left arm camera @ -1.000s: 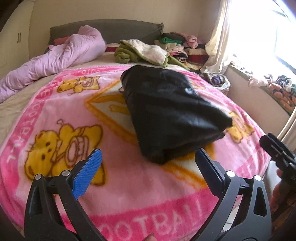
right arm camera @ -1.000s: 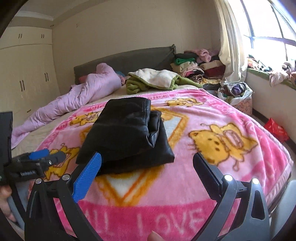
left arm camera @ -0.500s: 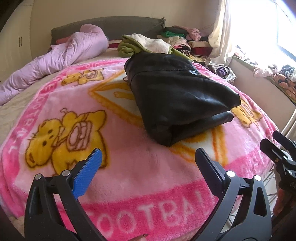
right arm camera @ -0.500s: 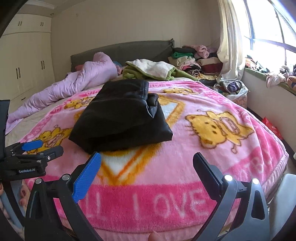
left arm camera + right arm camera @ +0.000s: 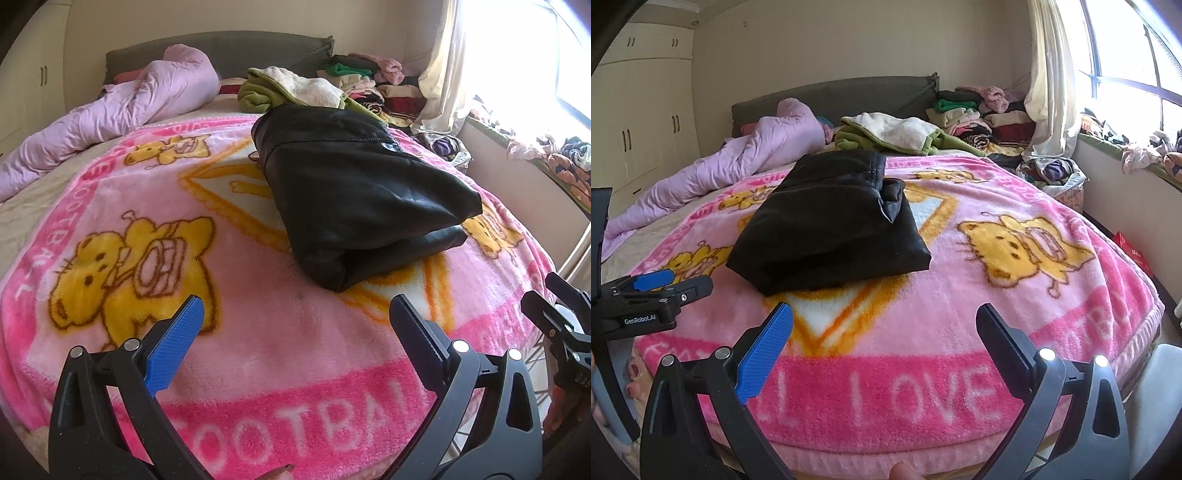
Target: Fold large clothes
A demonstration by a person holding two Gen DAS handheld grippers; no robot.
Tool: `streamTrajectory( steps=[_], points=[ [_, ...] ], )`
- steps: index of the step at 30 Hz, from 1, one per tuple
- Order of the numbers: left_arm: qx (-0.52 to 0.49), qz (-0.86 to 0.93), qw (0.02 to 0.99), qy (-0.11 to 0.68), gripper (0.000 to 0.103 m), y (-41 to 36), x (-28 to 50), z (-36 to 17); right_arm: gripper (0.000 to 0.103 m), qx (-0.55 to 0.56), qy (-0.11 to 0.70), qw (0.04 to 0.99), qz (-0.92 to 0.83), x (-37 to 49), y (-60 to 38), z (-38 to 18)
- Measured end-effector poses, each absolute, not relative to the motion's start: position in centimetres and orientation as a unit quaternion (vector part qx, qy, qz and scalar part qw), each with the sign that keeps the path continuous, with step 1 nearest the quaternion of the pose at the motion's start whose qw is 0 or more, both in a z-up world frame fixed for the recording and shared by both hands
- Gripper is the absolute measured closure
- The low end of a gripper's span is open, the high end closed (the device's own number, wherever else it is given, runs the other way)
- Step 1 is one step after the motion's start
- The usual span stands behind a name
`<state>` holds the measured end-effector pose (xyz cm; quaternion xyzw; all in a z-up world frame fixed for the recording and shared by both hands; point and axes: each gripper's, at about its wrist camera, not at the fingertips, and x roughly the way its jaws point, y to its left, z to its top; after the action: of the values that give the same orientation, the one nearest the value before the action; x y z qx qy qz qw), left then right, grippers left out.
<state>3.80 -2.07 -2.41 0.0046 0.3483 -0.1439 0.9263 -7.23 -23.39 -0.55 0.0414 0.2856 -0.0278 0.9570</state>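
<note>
One black garment [image 5: 362, 199] lies folded in the middle of my pink blanket [image 5: 258, 332] — just one. My left gripper [image 5: 295, 314] and right gripper [image 5: 884, 321] both gape wide, holding nothing. Behind it sit perhaps two loose heaps — purple quilt [image 5: 757, 155], green throw [image 5: 894, 136].

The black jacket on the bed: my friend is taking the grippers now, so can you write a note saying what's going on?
Left gripper: jaws open, empty, above the blanket.
Right gripper: jaws open, empty, at the bed's foot.
Black jacket: folded in a bundle mid-blanket, neither gripper touching it.
Done: this fold looks finished.
Left: maybe move it to the pile by the headboard, then fold the green garment.
</note>
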Motion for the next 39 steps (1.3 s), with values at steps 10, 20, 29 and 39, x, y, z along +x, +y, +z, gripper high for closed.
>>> streamTrajectory(
  steps=[10,20,29,39],
  points=[
    [0.005,-0.144,0.926,0.348,0.009,-2.07,3.67,-2.4,0.004,0.04,0.282,0.958,-0.029,-7.35,-23.26,-0.1],
    [0.005,-0.141,0.927,0.348,0.009,-2.13,3.57,-2.41,0.004,0.032,0.287,0.957,-0.025,-7.23,-22.96,-0.05],
    [0.005,-0.14,0.928,0.347,0.009,-2.07,3.57,-2.36,0.004,0.033,0.286,0.957,-0.024,-7.3,-22.96,0.01],
    [0.004,-0.136,0.928,0.347,0.009,-1.73,3.69,-2.28,0.004,0.035,0.286,0.957,-0.026,-7.31,-23.0,-0.03]
  ],
)
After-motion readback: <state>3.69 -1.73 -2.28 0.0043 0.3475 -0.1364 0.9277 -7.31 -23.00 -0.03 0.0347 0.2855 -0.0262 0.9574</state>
